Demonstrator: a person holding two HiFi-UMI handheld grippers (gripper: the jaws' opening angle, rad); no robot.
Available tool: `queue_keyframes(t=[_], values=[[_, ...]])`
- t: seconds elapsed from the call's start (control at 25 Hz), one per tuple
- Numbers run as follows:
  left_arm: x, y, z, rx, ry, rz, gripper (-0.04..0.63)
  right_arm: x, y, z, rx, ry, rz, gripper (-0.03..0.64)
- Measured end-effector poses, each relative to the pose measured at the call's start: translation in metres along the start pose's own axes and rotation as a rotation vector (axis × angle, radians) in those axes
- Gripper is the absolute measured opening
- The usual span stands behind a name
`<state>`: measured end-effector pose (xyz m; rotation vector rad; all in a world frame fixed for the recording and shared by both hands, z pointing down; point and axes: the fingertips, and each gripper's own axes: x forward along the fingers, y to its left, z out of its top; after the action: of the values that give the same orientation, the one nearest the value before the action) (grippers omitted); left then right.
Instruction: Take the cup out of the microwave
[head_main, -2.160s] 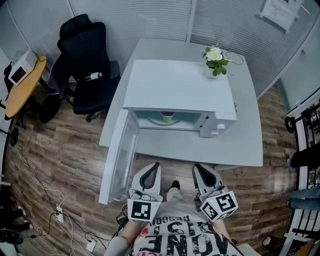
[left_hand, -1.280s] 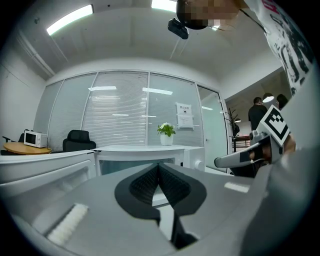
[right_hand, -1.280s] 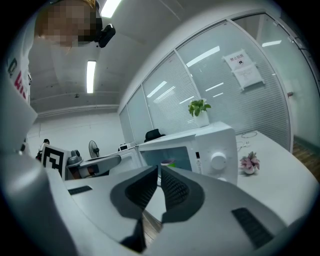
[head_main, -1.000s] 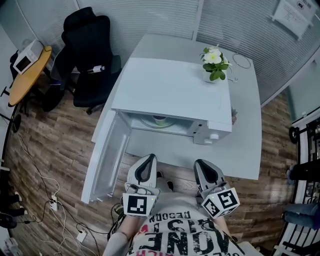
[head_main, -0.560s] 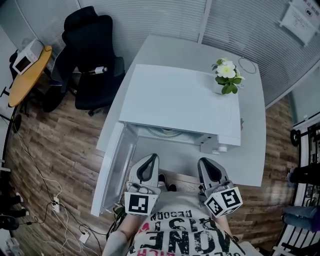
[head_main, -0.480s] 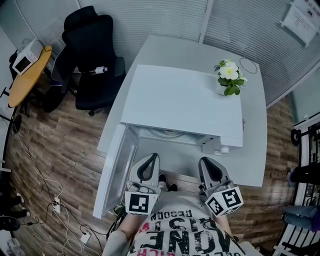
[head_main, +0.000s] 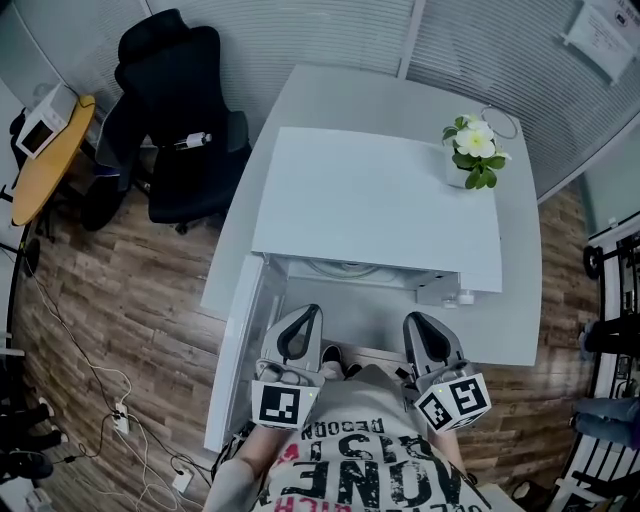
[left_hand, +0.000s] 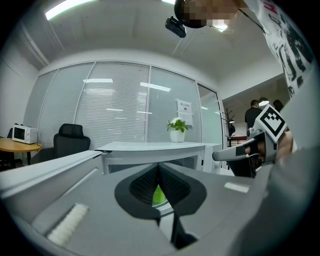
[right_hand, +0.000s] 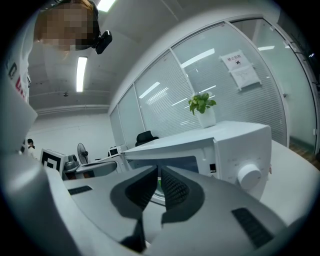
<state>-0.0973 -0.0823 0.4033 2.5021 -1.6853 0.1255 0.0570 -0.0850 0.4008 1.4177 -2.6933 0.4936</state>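
The white microwave (head_main: 380, 200) stands on a grey table (head_main: 505, 325) with its door (head_main: 238, 350) swung open to the left. From the head view only the turntable's edge (head_main: 345, 268) shows under the top; the cup is hidden there. In the left gripper view the green cup (left_hand: 158, 196) shows low between the pads, inside the cavity. My left gripper (head_main: 305, 316) (left_hand: 159, 168) is shut and empty, just short of the opening. My right gripper (head_main: 416, 322) (right_hand: 159, 172) is level beside it, shut and empty, facing the cavity next to the control knob (right_hand: 248, 176).
A potted plant (head_main: 475, 150) sits on the table behind the microwave. A black office chair (head_main: 180, 110) stands at the left, near a round wooden table (head_main: 40, 150). Cables (head_main: 120, 420) lie on the wood floor. A dark rack (head_main: 615, 260) is at the right.
Both grippers have moved closer to the microwave's opening, still shut. The cup, seen from the head view earlier, has slipped under the microwave's top edge.
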Motion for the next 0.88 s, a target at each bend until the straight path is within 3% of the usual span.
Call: queue_keyframes(t=[0.36, 0.88], values=[[-0.001, 0.001, -0.001, 0.01, 0.008, -0.024, 0.012, 0.009, 0.006, -0.003, 0.009, 0.003, 0.01, 0.028], [0.021, -0.01, 0.008, 0.013, -0.004, 0.02, 0.012, 0.02, -0.01, 0.008, -0.014, 0.025, 0.084, 0.028]])
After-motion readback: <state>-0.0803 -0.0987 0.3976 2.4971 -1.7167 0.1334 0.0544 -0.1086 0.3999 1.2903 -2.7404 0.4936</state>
